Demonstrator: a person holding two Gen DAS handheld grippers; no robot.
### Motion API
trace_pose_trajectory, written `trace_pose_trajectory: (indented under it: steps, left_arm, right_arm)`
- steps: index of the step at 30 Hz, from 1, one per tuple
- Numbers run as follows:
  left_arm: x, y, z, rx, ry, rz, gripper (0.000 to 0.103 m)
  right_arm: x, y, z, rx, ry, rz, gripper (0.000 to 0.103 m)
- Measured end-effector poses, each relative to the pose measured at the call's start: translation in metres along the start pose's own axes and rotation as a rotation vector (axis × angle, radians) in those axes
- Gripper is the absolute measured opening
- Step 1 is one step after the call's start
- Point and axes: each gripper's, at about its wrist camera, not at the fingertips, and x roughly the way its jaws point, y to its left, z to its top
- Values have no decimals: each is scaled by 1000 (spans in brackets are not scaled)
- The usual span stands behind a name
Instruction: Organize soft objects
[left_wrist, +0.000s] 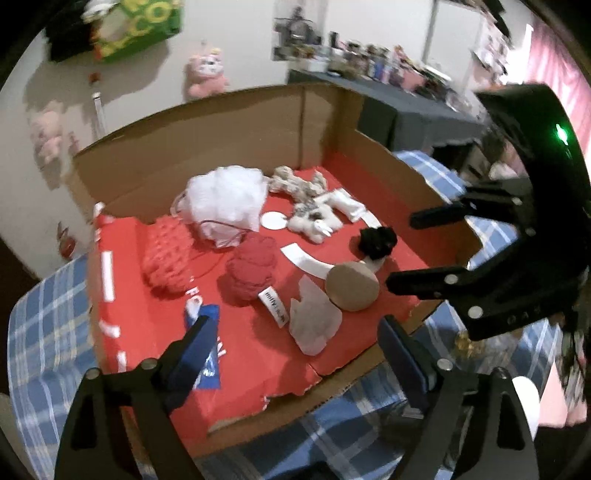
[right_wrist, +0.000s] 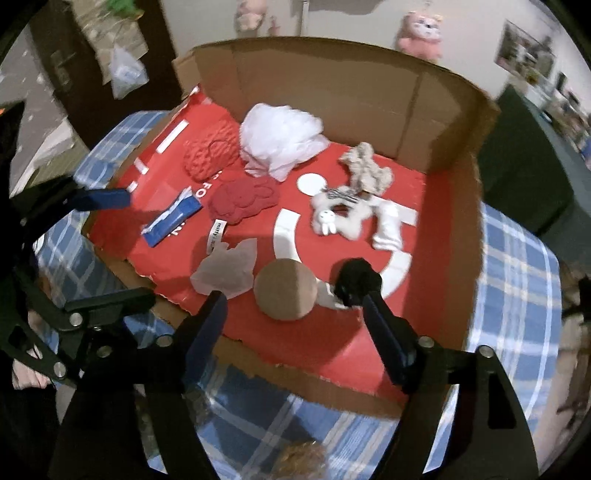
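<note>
From the left wrist view, the left tongs (left_wrist: 291, 328) stand wide and carry nothing, poised over the near edge of the red board (left_wrist: 343, 206), a flattened box whose brown walls are folded up along the far side, likely to keep the soft things from sliding off. The board lies on a plaid-covered worktop (left_wrist: 48, 314). The things are spread apart, not heaped, so each can be picked singly: a white puff (left_wrist: 225, 199) and a coral knit (left_wrist: 166, 254) toward the far left corner, a red plush (left_wrist: 251, 269) in the middle, a grey rag (left_wrist: 314, 317) and a tan pad (left_wrist: 352, 286) touching near the front edge, a black pompom (left_wrist: 376, 240) just beyond the pad, a white bunny (left_wrist: 314, 218) and a beige rope toy (left_wrist: 299, 181) by the back wall. The right tongs (left_wrist: 400, 251) reach in from the right edge, also wide and empty (held back, I judge, until a target is chosen).

From the right wrist view, the right tongs (right_wrist: 293, 304) frame the tan pad (right_wrist: 286, 291), with the black pompom (right_wrist: 356, 280) right at the right finger; the pad looks the likelier pick. The grey rag (right_wrist: 227, 271) sits just left of the pad. The left tongs (right_wrist: 122, 243) hover gaping over the board's left edge, beside a blue wrapper (right_wrist: 171, 218). Nothing has been gathered yet.
</note>
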Motion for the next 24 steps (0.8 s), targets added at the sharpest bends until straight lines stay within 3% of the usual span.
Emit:
trace_pose_trajectory:
  steps: [8,14,24]
  left_arm:
    - [-15,4,-11,-172,-24,76,103]
    - [-8,1,-21,-232,-5,150,103]
    - [5,13,-31,-335,39,163,103]
  right_arm:
    - [-10,4,-20,97,-29,-66,79]
    - [-6,5,-29,154,-36,-81,79]
    - [6,4,-35,191,-39,-105,79]
